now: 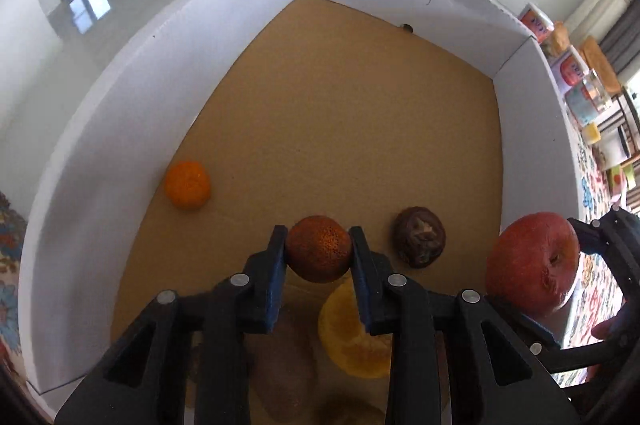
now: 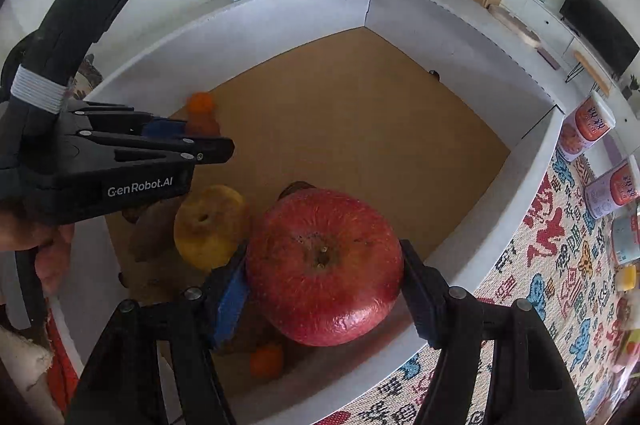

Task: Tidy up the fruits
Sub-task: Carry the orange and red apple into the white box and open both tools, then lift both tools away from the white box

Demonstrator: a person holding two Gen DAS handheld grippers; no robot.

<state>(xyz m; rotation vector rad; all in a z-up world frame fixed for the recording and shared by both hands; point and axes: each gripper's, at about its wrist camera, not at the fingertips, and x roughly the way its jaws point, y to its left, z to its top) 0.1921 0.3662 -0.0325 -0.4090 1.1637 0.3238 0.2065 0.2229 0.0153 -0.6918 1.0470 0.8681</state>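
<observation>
A dark orange tangerine [image 1: 319, 249] sits clamped between the fingers of the left gripper [image 1: 319, 252], held above the brown floor of a white-walled box [image 1: 168, 65]. A big red apple [image 2: 324, 265] is gripped between the right gripper's [image 2: 326, 279] fingers — over the box's near edge. Below lie a bright orange tangerine [image 1: 187, 185], a dark shrivelled fruit [image 1: 419, 237] and a yellow fruit [image 2: 210, 225] — all on the box floor.
</observation>
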